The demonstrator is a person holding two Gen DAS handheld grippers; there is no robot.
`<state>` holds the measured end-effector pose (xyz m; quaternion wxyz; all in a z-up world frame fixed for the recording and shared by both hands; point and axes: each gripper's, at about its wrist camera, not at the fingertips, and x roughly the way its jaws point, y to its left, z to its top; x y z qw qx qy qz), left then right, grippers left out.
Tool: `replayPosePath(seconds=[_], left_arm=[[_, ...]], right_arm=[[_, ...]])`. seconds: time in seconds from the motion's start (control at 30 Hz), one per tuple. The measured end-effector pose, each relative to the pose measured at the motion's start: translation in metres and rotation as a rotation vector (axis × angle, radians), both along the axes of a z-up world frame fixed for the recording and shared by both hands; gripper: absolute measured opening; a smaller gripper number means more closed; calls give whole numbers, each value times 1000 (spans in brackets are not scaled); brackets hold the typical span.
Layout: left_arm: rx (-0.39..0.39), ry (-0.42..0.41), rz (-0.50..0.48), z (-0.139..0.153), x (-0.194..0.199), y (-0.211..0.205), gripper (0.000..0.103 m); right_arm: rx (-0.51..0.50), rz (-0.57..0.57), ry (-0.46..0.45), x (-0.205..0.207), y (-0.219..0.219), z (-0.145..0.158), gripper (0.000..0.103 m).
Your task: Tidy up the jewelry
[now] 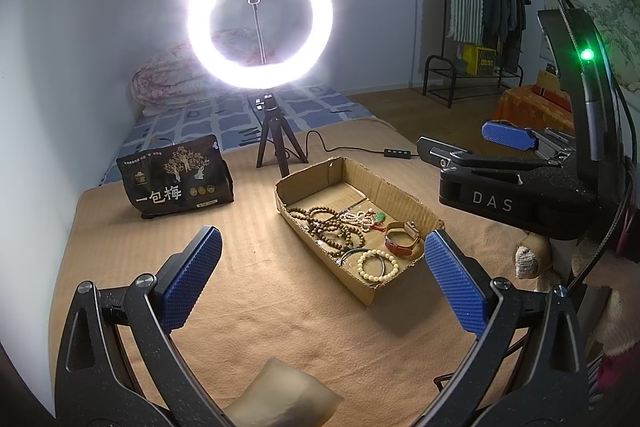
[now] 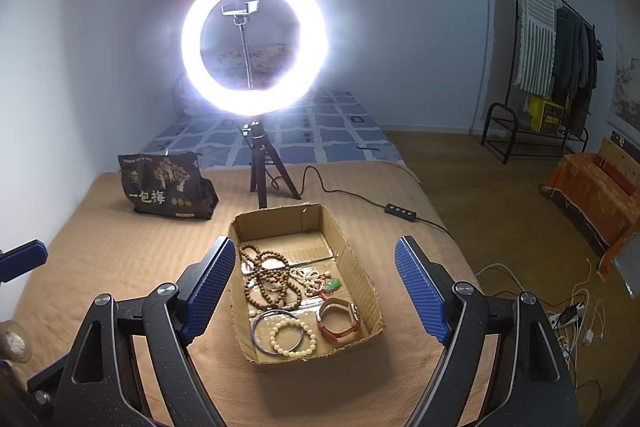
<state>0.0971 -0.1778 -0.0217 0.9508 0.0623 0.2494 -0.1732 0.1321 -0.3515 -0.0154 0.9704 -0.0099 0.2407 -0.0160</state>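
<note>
A shallow cardboard box (image 2: pixel 360 279) (image 1: pixel 400 195) lies on the tan blanket. It holds brown bead strands (image 2: pixel 268 279) (image 1: pixel 336 227), a pale bead necklace with a green pendant (image 2: pixel 332 284), a brown-strap watch (image 2: pixel 340 319) (image 1: pixel 404 239), a cream bead bracelet (image 2: pixel 292 337) (image 1: pixel 378 265) and a metal bangle (image 2: pixel 260 327). My right gripper (image 2: pixel 316 291) is open and empty, above the box's near end. My left gripper (image 1: pixel 320 279) is open and empty, left of the box. The right gripper's body (image 1: pixel 520 187) shows at the right of the left wrist view.
A lit ring light on a tripod (image 2: pixel 256 163) (image 1: pixel 276 143) stands behind the box, with its cable and switch (image 2: pixel 400 213). A black snack bag (image 2: pixel 164 191) (image 1: pixel 176 179) stands at the left. A clothes rack (image 2: pixel 540 75) and floor cables (image 2: pixel 576 315) are at the right.
</note>
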Motion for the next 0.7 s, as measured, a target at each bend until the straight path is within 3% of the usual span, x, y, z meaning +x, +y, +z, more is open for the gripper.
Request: replayPosePath(seconds=[0.53, 0.7], left_arm=[[-11, 22, -6, -3, -1, 5, 103], [24, -50, 5, -2, -8, 2, 103]], right_arm=[[-2, -1, 6, -1, -2, -3, 82], [-4, -1, 10, -1, -3, -4, 82]])
